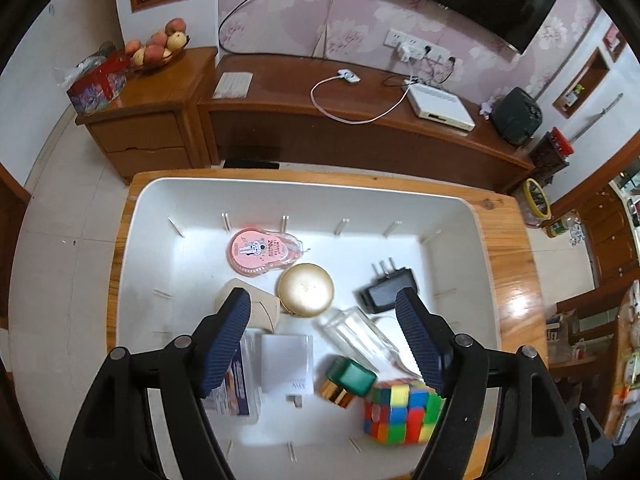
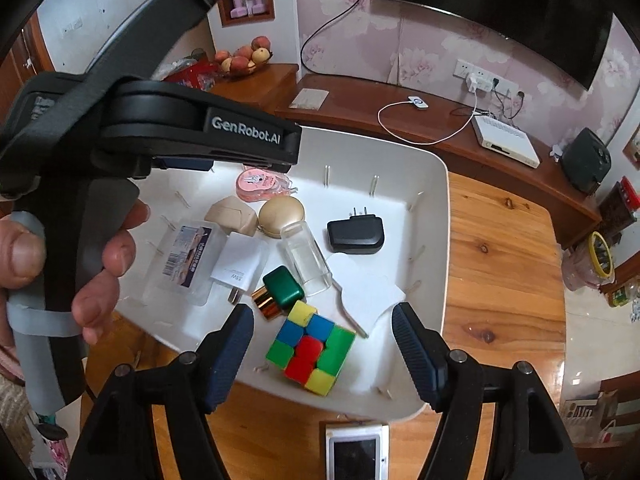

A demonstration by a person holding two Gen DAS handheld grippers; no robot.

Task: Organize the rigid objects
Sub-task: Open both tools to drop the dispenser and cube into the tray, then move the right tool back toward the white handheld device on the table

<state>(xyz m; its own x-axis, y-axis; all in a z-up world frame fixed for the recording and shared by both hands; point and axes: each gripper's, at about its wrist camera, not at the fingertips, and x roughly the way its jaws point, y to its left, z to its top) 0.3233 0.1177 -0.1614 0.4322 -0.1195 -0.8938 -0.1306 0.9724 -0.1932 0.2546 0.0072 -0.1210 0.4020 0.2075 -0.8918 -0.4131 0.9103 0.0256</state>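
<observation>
A: Going left to right in the white bin [image 2: 434,216], what lies there?

B: A clear plastic case [image 2: 182,260] with a printed label, then a white charger [image 2: 240,264] just beside it. Behind them sit a beige box [image 2: 232,214], a pink tape dispenser [image 2: 260,184] and a gold round compact [image 2: 282,210].

A: And the middle?

B: A green block [image 2: 284,286] on a gold piece, touching a clear tube [image 2: 306,258] that lies tilted. The colour cube [image 2: 310,350] is near the front wall. A black plug adapter [image 2: 356,234] lies further right, and a white card [image 2: 370,296] in front of it.

A: The grippers?

B: The left gripper [image 1: 324,336] hangs over the bin, fingers apart with nothing between them. The right gripper [image 2: 322,350] is also spread, the cube below it but untouched.

A: Who holds the left one?

B: A hand [image 2: 64,264], seen from the right wrist. The bin rests on a wooden table [image 2: 504,264].
</observation>
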